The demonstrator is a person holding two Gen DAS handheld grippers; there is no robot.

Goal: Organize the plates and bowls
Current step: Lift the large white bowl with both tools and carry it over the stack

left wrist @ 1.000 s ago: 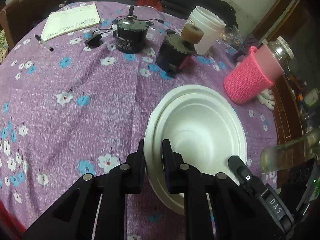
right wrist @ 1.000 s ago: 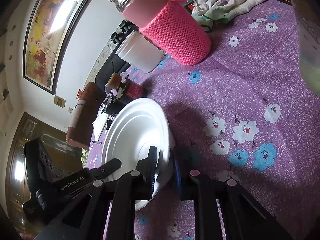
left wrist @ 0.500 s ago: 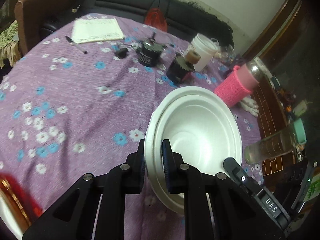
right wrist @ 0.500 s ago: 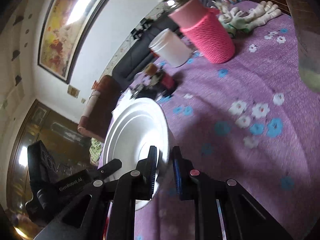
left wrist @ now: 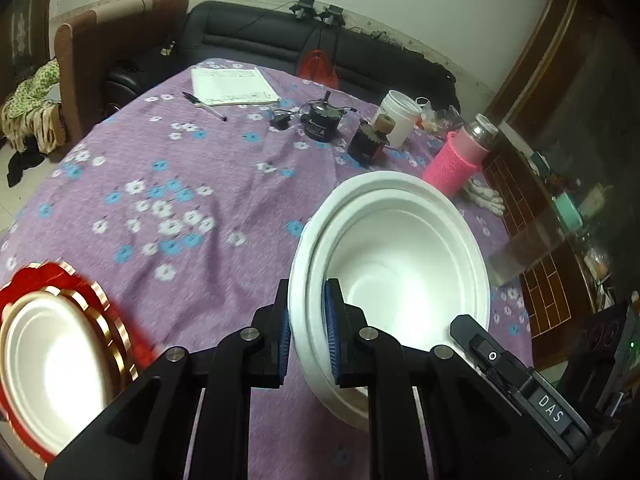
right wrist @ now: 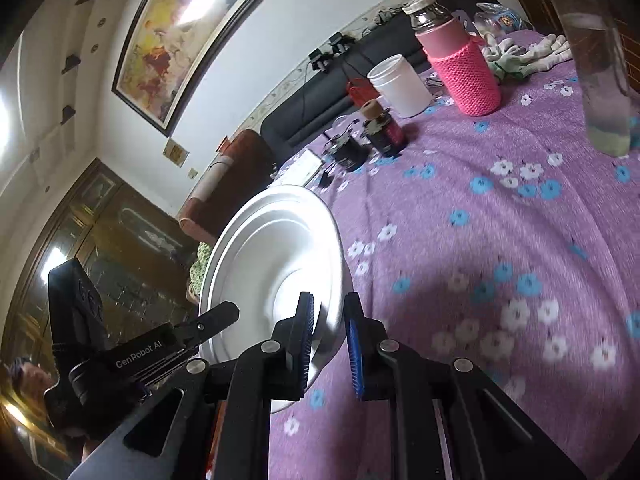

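Observation:
A stack of white bowls [left wrist: 400, 264] is held in the air above the purple flowered tablecloth [left wrist: 180, 200]. My left gripper [left wrist: 306, 332] is shut on its near left rim. My right gripper [right wrist: 328, 332] is shut on the opposite rim of the same stack [right wrist: 276, 264], and shows as a black body at the lower right of the left wrist view. At the lower left of the left wrist view a white bowl [left wrist: 52, 364] sits in a red plate with a gold rim [left wrist: 104, 308] on the table.
At the table's far side stand a pink knit-sleeved bottle [left wrist: 456, 164], a white tub [left wrist: 398, 120], two black motors [left wrist: 322, 120], a notepad [left wrist: 232, 86] and a pen. White gloves [left wrist: 484, 196] and a tall clear bottle [right wrist: 600, 60] are near the right edge. A sofa is behind.
Both grippers have lifted the bowl stack up and back from the table. The red plate with its white bowl has come into view at lower left.

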